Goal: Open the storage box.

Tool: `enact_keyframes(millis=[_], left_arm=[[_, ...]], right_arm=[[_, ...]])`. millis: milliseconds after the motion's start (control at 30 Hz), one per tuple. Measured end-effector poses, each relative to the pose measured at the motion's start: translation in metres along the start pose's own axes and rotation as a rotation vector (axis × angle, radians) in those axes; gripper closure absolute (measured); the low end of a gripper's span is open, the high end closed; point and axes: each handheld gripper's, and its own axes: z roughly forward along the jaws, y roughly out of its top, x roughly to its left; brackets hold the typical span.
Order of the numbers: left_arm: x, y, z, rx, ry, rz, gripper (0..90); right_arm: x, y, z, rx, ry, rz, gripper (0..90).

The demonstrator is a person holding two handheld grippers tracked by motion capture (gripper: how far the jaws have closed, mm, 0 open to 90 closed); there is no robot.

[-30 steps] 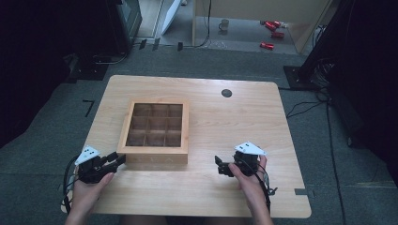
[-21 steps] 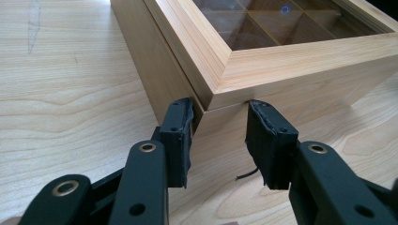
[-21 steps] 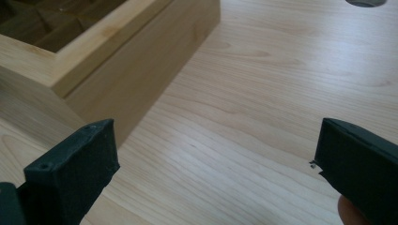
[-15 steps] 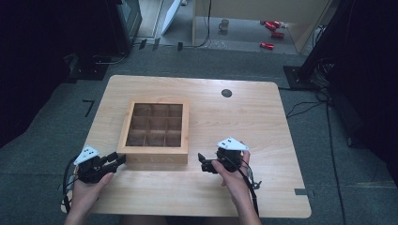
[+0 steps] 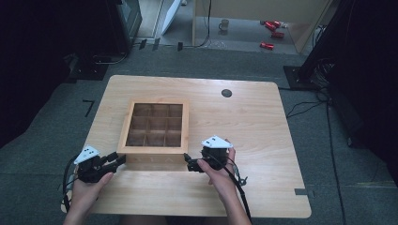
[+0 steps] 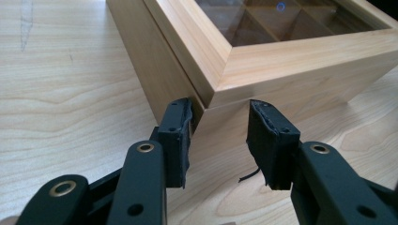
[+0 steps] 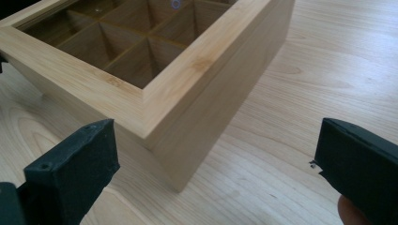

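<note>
Sitting toward the near-left of the pale wooden table, the wooden box with its glass-paned lid and nine compartments is the thing both hands are working at, its square body set square to the table edges. At its near-left corner, the left gripper has its jaws drawn narrowly together around that corner, the pads at or just off the wood below the lid seam; contact is hard to confirm. At the near-right corner, the right gripper points at the box with its jaws spread wide, holding nothing, the corner lying straight ahead between them. Judging from this, the right hand needs only a short advance leftward to meet the box. Grey carpet, cables and dark equipment surround the table.
</note>
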Motion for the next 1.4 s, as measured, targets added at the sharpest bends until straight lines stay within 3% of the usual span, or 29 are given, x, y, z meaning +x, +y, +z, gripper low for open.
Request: enact_keyframes(millis=[767, 900, 1033, 1267, 1400], left_arm=[[-0.003, 0.003, -0.002, -0.012, 0.014, 0.011, 61.9], [-0.003, 0.003, -0.003, -0.017, 0.014, 0.013, 62.0], [-0.003, 0.005, -0.004, -0.024, 0.011, 0.014, 62.2], [-0.003, 0.005, -0.004, -0.025, 0.010, 0.012, 62.2], [-0.003, 0.005, -0.005, -0.034, 0.007, 0.004, 62.2]], right_arm=[[0.021, -0.002, 0.017, -0.009, 0.080, -0.005, 0.0], [0.024, -0.004, 0.019, -0.010, 0.083, -0.020, 0.0], [0.029, -0.006, 0.024, -0.020, 0.067, -0.071, 0.3], [0.033, -0.006, 0.027, -0.062, 0.048, -0.076, 11.7], [0.034, -0.007, 0.027, -0.077, 0.046, -0.092, 24.5]])
